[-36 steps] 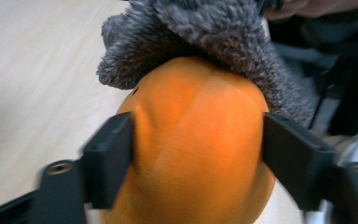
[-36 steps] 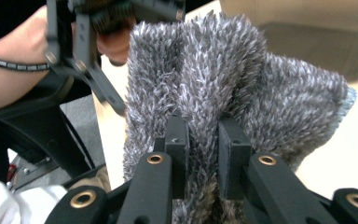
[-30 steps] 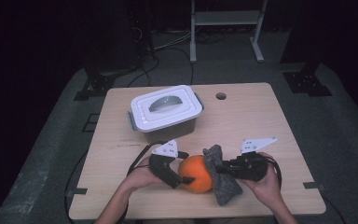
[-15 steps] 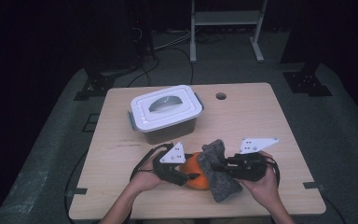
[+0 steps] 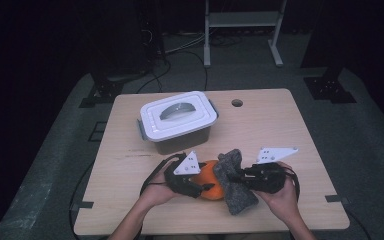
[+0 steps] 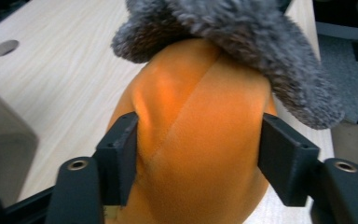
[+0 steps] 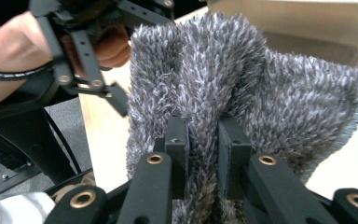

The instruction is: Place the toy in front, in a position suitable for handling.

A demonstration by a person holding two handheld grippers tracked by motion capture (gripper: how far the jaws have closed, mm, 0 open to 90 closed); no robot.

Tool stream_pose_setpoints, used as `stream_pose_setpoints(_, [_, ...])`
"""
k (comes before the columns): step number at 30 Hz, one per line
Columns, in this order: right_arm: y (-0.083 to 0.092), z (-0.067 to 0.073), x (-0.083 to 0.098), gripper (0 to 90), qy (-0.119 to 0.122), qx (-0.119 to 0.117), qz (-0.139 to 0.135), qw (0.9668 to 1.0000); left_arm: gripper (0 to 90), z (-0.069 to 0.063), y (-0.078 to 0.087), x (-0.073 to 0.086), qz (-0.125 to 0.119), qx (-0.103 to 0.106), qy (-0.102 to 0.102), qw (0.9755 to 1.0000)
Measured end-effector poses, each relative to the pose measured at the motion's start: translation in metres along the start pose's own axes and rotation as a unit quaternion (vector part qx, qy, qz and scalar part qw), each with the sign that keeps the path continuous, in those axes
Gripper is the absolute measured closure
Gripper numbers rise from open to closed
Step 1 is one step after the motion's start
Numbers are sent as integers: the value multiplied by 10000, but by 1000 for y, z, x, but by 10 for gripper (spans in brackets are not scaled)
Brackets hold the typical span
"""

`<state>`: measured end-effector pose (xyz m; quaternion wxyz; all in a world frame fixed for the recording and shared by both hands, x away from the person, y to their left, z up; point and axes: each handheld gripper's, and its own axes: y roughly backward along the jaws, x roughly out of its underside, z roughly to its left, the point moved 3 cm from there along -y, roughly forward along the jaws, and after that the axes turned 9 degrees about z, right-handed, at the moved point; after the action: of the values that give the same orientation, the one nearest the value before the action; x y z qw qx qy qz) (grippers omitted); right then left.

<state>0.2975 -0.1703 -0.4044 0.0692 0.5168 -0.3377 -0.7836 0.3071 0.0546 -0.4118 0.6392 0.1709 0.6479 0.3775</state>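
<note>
An orange plush ball [image 5: 211, 182] lies near the table's front edge, with a grey fuzzy cloth [image 5: 235, 187] draped over its right side. My left gripper [image 5: 207, 189] reaches in from the left. In the left gripper view its jaws have just closed around the ball [image 6: 200, 140] and eased slightly; both pads [image 6: 121, 154] press into the orange plush. The cloth [image 6: 242, 28] hangs over the ball's far side. My right gripper [image 5: 232, 175] comes from the right, shut on a fold of the cloth [image 7: 242, 79], with the pile bunched between its pads [image 7: 177, 140].
A white lidded box [image 5: 177, 117] with a grey handle stands behind the ball at the table's middle left. A round hole [image 5: 237, 103] sits near the far edge of the wooden table [image 5: 290, 130]. A white metal frame [image 5: 242, 20] stands on the floor beyond.
My left gripper moved right onto the orange ball and its jaws closed on it. The right gripper kept still, holding the cloth.
</note>
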Motion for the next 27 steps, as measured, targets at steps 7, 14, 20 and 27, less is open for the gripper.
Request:
stream_pose_setpoints(7, [4,-20,13,758,-296,250,225,9990,288,-6,0,-1,-57,586,-221,9980])
stream_pose_setpoints(14, [6,-27,18,757,-489,248,280,9981,228,0,-10,4,49,113,-234,9997])
stream_pose_setpoints(20, [16,-13,6,763,-289,214,-1,9994,474,1,-6,5,-143,38,-258,9996])
stream_pose_setpoints(27, [9,-3,0,762,-77,136,37,9999,506,-5,4,-2,-142,97,-302,9994])
